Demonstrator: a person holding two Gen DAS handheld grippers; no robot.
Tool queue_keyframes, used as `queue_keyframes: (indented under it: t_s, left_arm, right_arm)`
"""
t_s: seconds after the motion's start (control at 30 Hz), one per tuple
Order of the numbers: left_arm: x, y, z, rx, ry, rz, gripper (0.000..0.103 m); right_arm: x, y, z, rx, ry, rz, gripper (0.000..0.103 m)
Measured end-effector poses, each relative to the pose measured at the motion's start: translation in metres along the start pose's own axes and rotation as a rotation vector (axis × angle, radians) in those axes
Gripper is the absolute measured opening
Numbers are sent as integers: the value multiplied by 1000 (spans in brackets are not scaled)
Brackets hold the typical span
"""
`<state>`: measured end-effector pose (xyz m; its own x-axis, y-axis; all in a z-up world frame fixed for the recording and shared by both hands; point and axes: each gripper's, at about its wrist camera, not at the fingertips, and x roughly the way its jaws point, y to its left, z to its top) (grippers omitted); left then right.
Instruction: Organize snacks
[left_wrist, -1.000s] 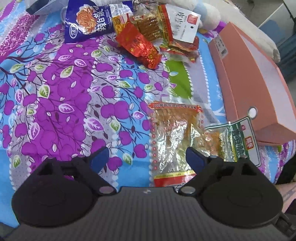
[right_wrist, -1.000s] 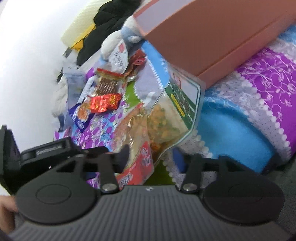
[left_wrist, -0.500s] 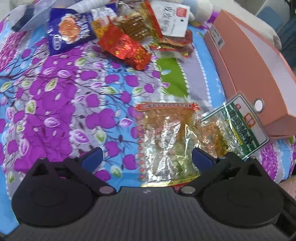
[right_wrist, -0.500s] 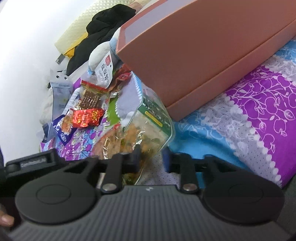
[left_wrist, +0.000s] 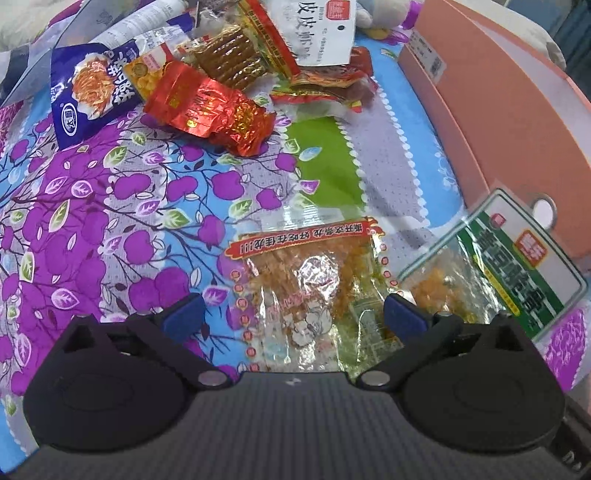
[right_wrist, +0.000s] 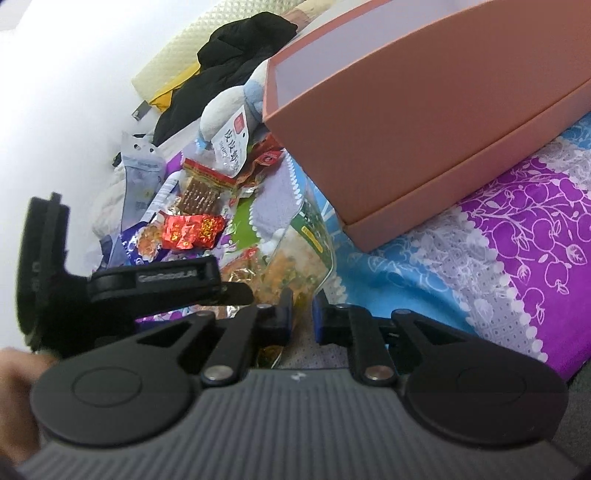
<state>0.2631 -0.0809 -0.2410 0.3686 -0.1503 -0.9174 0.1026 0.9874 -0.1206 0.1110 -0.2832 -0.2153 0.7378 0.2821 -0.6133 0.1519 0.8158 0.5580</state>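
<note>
My right hand-held gripper (right_wrist: 303, 317) has just closed on the green-labelled snack bag (right_wrist: 295, 258); my left hand-held gripper (left_wrist: 291, 317) gapes wide over the clear red-trimmed packet (left_wrist: 310, 295). A pink box (left_wrist: 498, 122) crowds beside them. Snacks litter the floral bedspread (left_wrist: 92, 206).

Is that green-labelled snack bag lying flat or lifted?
Lifted at one end: the right claw, just closing, pinches the green-labelled snack bag by its near edge, and it stands tilted off the bedspread.

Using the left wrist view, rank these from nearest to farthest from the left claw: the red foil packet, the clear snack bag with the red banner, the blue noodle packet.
1. Clear snack bag with the red banner: on the bedspread, between the left claw's open fingers.
2. Red foil packet: farther up, centre-left.
3. Blue noodle packet: upper left, slightly beyond the foil packet.
</note>
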Motion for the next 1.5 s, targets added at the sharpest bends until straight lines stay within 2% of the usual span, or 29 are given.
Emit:
queue_keyframes:
  t_s: [0.17,0.23,0.33,0.37,0.47,0.53,0.57,0.67,0.8,0.93,1.03,1.07,1.2,1.5]
  left_arm:
    - [9,1,6,-19,0,9,103]
    - [9,0,5,-7,-15,19,98]
    - [6,0,4,4,-33,30,85]
    - [4,1,4,8,-39,32,78]
    - [-1,5,4,3,-51,26,66]
    - [-5,9,3,0,-56,13,58]
    - [-6,9,3,-2,-58,8,50]
    - [-10,11,2,-3,-63,-4,44]
    - [-14,12,3,-16,-72,-26,34]
    - [-19,17,1,-35,-69,-47,31]
    - [-26,23,-2,-40,-68,-55,30]
    - [-28,25,-3,-42,-70,-58,29]
    - [-38,36,-9,-59,-77,-64,28]
    - [-73,60,-14,-69,-128,-83,27]
  right_arm:
    - [0,5,0,-32,-4,-5,14]
    - [0,6,0,-42,-4,-11,14]
    - [3,2,0,-10,11,-25,18]
    - [4,0,1,1,17,-23,24]
    - [9,0,1,0,10,-16,53]
    - [12,2,2,-18,6,-19,53]
    - [14,3,2,-30,6,-34,53]
    - [21,6,3,-69,6,-57,53]
    - [31,15,3,-137,15,-68,59]
    - [38,26,1,-228,27,-83,57]
    - [37,30,2,-242,42,-61,39]
    - [35,32,2,-250,45,-59,29]
    - [25,48,2,-332,28,-70,21]
    - [-1,87,10,-469,-14,-77,16]
